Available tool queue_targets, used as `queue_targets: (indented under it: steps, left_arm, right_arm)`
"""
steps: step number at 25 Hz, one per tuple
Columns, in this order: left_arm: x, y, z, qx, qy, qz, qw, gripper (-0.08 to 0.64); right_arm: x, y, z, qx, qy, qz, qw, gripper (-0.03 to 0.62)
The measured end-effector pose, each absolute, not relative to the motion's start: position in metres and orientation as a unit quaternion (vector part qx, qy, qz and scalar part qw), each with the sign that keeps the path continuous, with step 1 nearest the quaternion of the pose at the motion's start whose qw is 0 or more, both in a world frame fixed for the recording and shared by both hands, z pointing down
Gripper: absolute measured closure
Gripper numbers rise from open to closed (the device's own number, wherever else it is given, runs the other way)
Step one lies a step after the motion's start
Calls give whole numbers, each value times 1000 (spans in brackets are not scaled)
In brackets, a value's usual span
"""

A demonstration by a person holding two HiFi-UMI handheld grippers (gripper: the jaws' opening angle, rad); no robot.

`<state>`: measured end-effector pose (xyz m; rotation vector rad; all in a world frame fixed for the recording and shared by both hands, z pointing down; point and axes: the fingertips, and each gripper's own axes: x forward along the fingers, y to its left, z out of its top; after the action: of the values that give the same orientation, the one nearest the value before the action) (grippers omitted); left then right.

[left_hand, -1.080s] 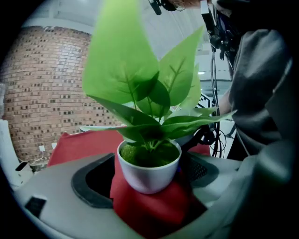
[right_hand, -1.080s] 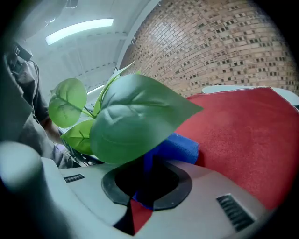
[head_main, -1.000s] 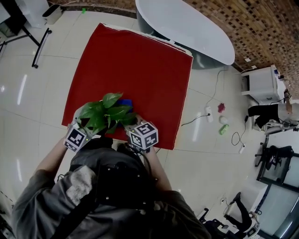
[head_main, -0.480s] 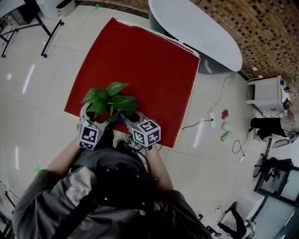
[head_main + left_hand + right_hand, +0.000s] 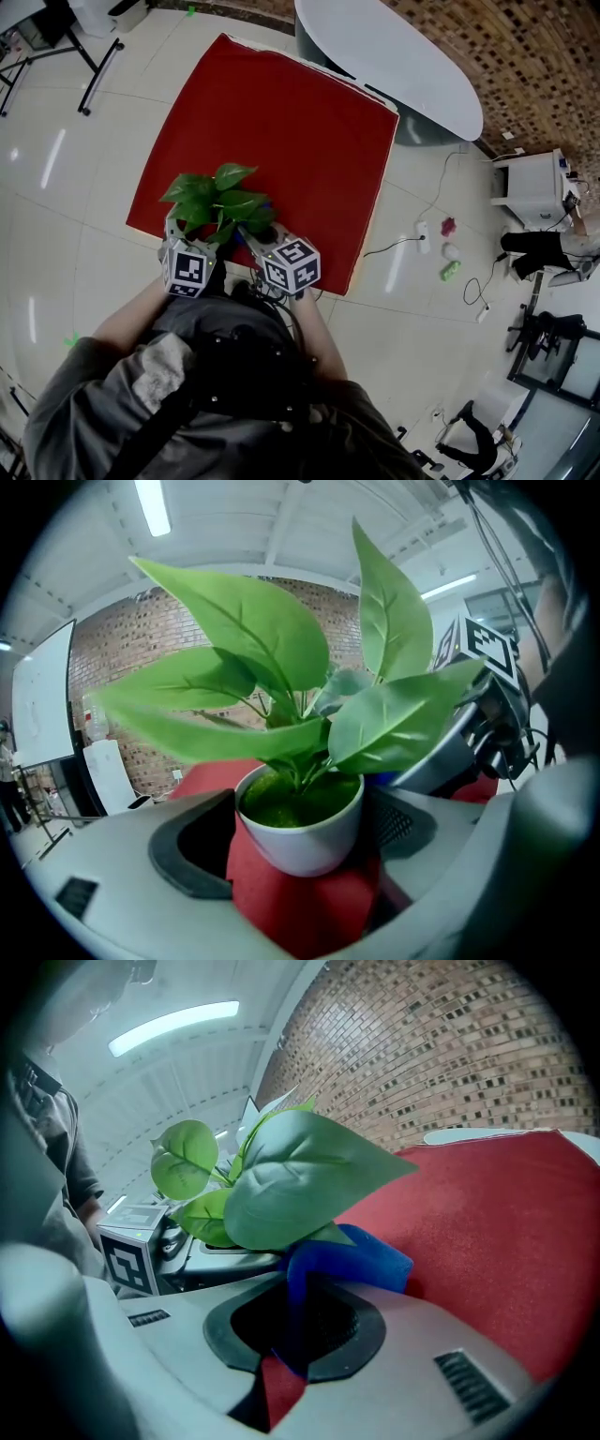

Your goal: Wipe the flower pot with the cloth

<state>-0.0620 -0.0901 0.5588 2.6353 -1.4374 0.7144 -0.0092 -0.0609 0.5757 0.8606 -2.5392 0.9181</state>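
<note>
At a red table (image 5: 281, 122), fingers of the left gripper (image 5: 302, 850) clasp a white flower pot (image 5: 298, 829) while fingers of the right gripper (image 5: 295, 1321) pinch a blue cloth (image 5: 352, 1260) beside it.

— How does the flower pot (image 5: 300, 832) look?
— It is small, white and round, upright, with green moss and broad green leaves. It sits between the left gripper's (image 5: 302, 850) jaws at the red surface's (image 5: 281, 122) near edge, toward the left corner.
— And the cloth (image 5: 352, 1262)?
— It is blue and crumpled, pinched in the right gripper's (image 5: 286, 1335) jaws, just beside the pot under the leaves.
</note>
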Motion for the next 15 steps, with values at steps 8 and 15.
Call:
queue_targets:
  steps: [8,15]
  left_arm:
    - [-45,-91,559,927,-325,187,-3,106]
    - [-19,-100,554,963,-207,174,-14,107]
  right_arm:
    - [39,-91,560,330,-881,321,107,535]
    - [34,-118,541,272,-901,328,82,535]
